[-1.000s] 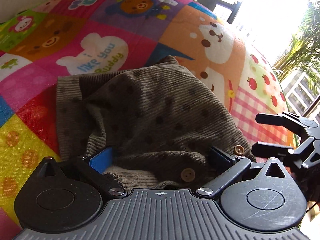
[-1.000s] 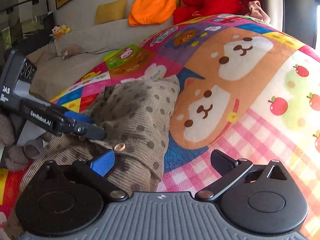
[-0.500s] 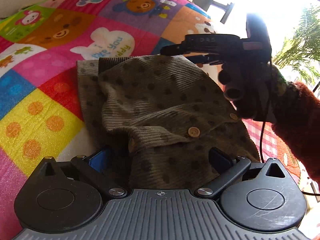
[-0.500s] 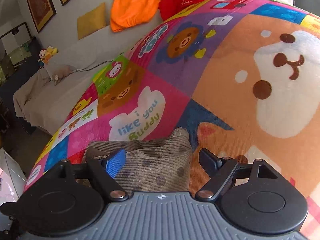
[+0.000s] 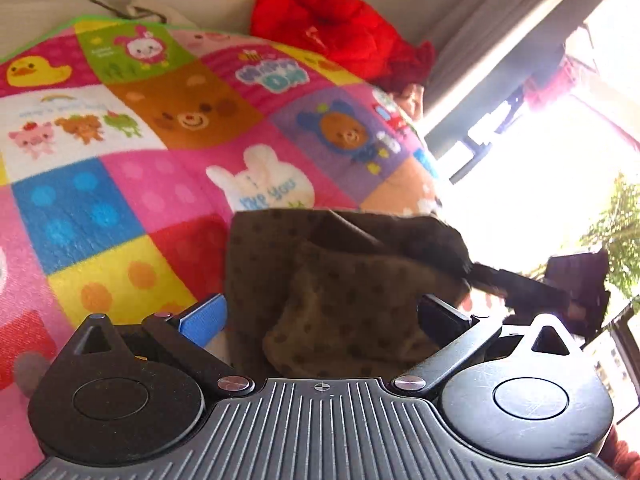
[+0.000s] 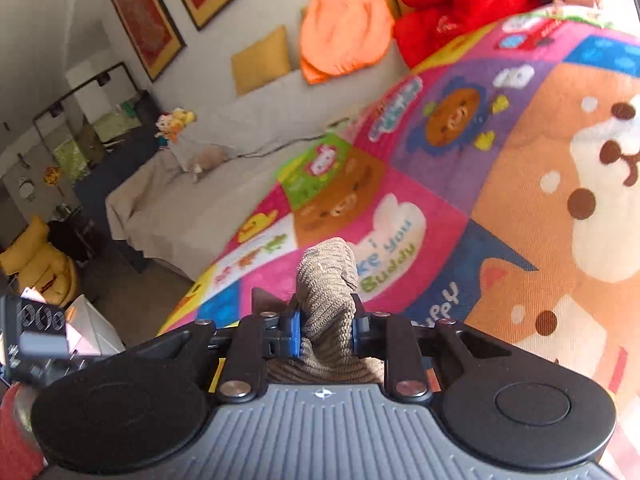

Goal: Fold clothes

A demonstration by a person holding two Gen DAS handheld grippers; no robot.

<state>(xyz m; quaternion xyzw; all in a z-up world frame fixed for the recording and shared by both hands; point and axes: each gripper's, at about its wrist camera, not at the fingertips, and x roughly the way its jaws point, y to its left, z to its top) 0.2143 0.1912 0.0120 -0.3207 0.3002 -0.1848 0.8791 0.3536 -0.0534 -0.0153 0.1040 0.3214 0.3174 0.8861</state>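
Brown ribbed knit (image 6: 326, 280) pinched by R gripper (image 6: 327, 330); L gripper (image 5: 320, 316) fingers wide, seemingly empty.

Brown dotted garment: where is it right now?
The brown dotted garment lies on the colourful play mat, between the open left gripper's fingers in the left wrist view; the right gripper pinches one corner, lifting its right edge.

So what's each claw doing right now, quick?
Left claw: open, holding nothing, cardigan lying between its fingers.
Right claw: closed on a bunch of the cardigan.
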